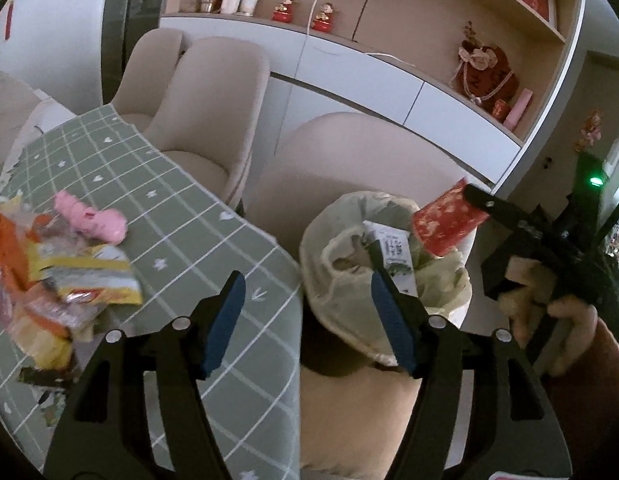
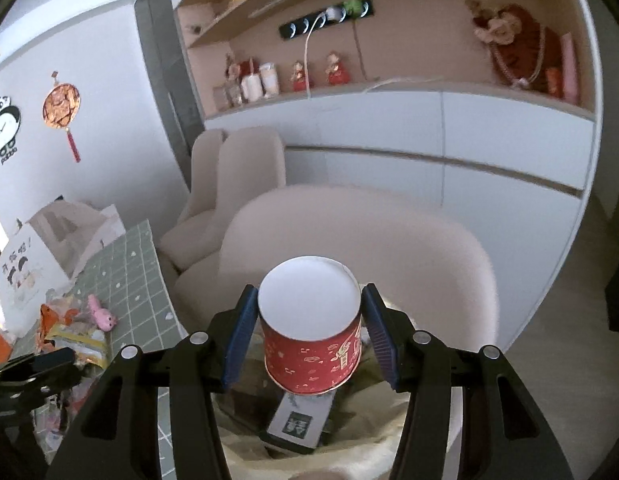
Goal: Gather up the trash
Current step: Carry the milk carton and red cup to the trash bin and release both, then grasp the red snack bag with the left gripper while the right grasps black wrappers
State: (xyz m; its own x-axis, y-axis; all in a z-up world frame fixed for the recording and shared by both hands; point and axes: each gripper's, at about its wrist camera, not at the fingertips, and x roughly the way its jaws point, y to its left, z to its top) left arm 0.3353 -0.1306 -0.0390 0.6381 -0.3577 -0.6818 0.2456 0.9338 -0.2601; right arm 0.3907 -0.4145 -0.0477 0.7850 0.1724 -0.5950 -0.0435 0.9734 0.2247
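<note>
Trash bag (image 1: 349,296) sits low centre of the left view, on a beige chair, a carton (image 2: 299,420) inside. Right gripper (image 2: 309,332) grasps a red paper cup (image 2: 309,344) directly above the bag's mouth. Left gripper (image 1: 309,312) gapes, holding nothing. Wrappers (image 1: 69,280) crowd the green tablecloth (image 1: 169,208) at lower left.

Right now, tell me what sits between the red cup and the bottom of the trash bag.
A grey carton lies in the trash bag, directly under the red cup, seen from the right wrist.
</note>
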